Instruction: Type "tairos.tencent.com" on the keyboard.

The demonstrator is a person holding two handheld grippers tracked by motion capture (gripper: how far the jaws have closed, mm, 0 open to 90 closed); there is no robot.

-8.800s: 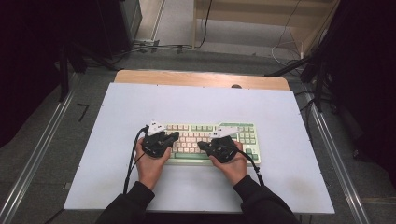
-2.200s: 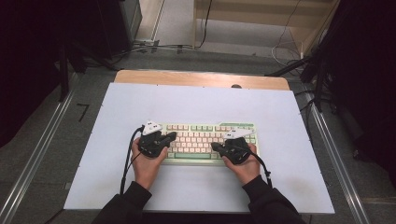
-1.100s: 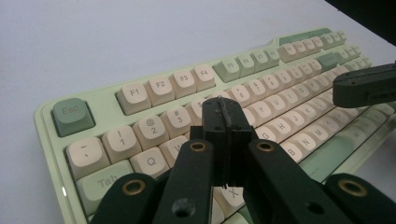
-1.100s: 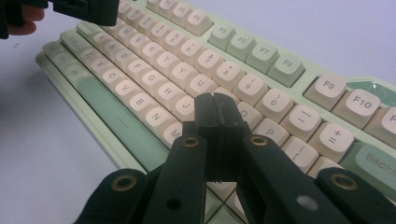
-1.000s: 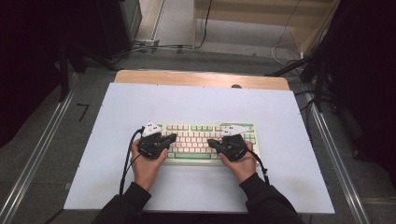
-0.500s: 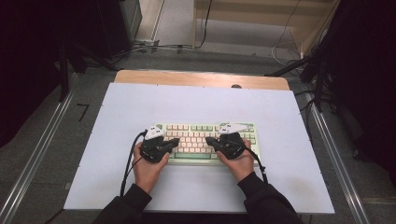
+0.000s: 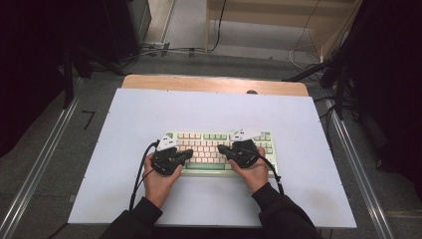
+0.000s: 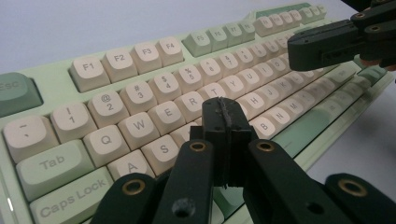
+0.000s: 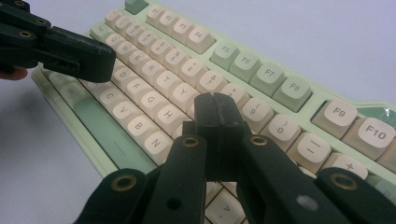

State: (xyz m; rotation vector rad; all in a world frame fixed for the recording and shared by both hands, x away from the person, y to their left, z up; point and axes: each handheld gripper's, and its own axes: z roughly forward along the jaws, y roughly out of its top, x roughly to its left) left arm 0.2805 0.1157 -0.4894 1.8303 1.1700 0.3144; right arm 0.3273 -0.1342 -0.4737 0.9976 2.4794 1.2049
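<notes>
A pale green keyboard [image 7: 219, 137] with cream keys lies on the white tabletop. My left gripper [image 7: 188, 155] hovers over the keyboard's left half, jaws pressed together with nothing between them; in the left gripper view its tips [image 8: 226, 108] sit above the D and F keys of the keyboard [image 8: 140, 93]. My right gripper [image 7: 222, 149] is over the middle-right keys, also shut and empty; its tips [image 9: 215, 103] hang near the U and J keys of the keyboard [image 9: 243, 60]. The two gripper tips point toward each other, a short gap apart.
The white tabletop [image 7: 149, 114] stretches around the keyboard on all sides. A wooden strip [image 7: 209, 83] borders its far edge. Metal rails [image 7: 45, 164] run along both sides, and cables lie on the floor beyond.
Both grippers have shifted slightly inward along the keyboard, toward each other. Jaws stay shut throughout.
</notes>
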